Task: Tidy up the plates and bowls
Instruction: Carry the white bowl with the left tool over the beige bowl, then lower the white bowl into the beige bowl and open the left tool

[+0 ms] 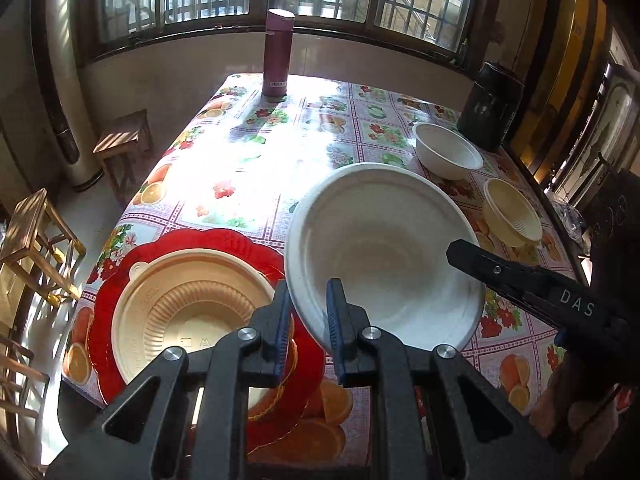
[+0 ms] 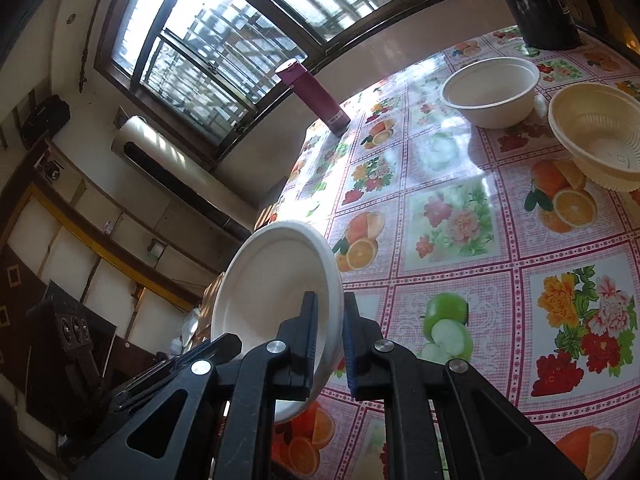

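Both grippers hold one large white plate above the table. My left gripper is shut on its near-left rim. My right gripper is shut on the rim of the same plate at its other side; its finger shows in the left wrist view. A cream plate lies on a red scalloped plate at the near left. A white bowl and a cream bowl stand at the far right; they also show in the right wrist view, white bowl, cream bowl.
A maroon flask stands at the table's far edge. A dark pot stands at the far right corner. The table has a flowered oilcloth. Wooden stools stand left of the table.
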